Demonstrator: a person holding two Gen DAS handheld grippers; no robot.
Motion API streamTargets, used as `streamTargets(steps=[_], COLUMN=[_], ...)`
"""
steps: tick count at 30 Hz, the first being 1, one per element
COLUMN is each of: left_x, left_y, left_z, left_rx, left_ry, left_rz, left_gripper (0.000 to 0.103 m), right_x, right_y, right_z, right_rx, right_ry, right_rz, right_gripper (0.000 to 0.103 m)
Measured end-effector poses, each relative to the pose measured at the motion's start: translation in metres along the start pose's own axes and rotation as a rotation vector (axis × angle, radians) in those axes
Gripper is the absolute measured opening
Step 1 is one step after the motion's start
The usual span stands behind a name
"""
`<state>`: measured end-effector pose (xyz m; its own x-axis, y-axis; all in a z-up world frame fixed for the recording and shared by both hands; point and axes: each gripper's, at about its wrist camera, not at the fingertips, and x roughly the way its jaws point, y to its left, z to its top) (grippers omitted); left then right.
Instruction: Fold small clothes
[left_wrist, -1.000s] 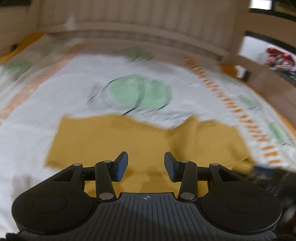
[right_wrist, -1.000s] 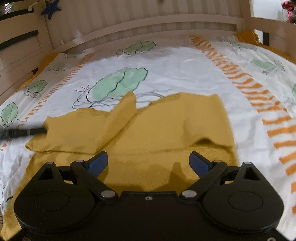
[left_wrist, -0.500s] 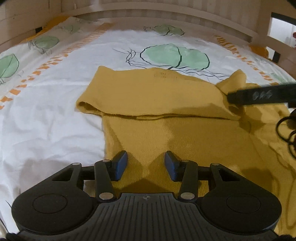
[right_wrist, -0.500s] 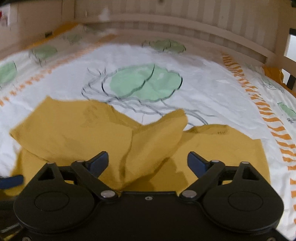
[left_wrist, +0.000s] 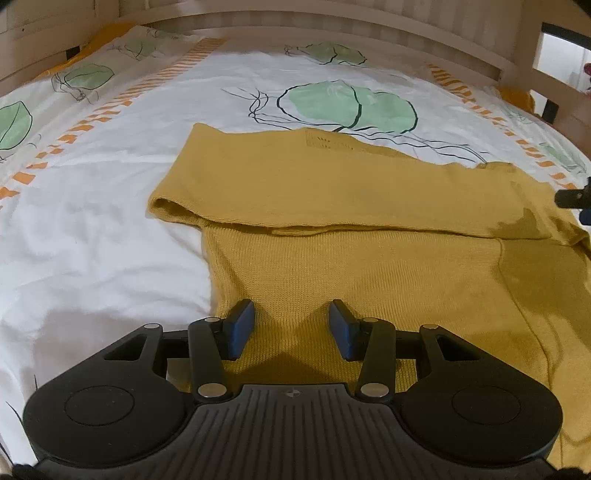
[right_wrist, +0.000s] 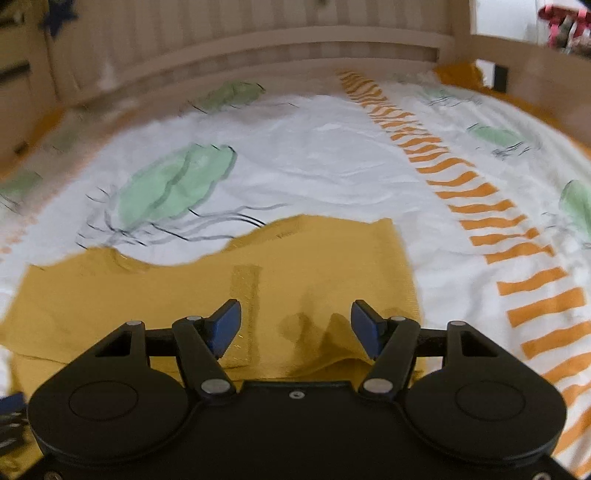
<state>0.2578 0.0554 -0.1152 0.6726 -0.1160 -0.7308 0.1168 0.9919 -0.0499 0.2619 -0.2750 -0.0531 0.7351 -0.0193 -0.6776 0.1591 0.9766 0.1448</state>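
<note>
Leaf-printed white bedsheet (left_wrist: 110, 229) carries a mustard-yellow knitted sweater (left_wrist: 332, 266), no readable label; left tongs (left_wrist: 291, 328) apart, right tongs (right_wrist: 295, 328) closing, gripping nothing.

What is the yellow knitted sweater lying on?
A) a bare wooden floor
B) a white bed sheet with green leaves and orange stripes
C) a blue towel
B: the mustard-yellow knitted sweater is spread on the white bed sheet printed with green leaves and orange stripes.
</note>
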Motion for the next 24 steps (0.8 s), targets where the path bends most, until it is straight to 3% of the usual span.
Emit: streamTargets(steps=[9,12,16,18,19,24], left_x=[0.000,0.000,0.000,-0.001,-0.001,-0.001], left_y=[-0.001,-0.001,0.000,0.000,0.000,0.001], left_z=[0.000,-0.001,-0.001,-0.001,-0.001,-0.002], left_rx=[0.005,0.006,0.006,0.005,0.005,0.002], left_ry=[-0.002,-0.004,-0.004,-0.005,-0.007,-0.011], left_rz=[0.004,0.005,0.005,0.004,0.004,0.002], left_gripper=[0.044,0.044,0.044,0.044,0.044,0.044], right_x=[0.023,0.026,0.043,0.047,0.047,0.024], right_y=[0.004,0.014,0.020,0.021,0.021,0.042], right_z=[0.003,0.003,0.000,-0.001,0.000,0.017], right_rx=[-0.002,-0.026,-0.018,-0.003,0.001,-0.071], right_ry=[0.040,0.023,0.080,0.083,0.083,0.044], right_rz=[0.140,0.168,0.177,0.178,0.182,0.269], right_gripper=[0.059,0.058,0.051,0.040,0.016,0.012])
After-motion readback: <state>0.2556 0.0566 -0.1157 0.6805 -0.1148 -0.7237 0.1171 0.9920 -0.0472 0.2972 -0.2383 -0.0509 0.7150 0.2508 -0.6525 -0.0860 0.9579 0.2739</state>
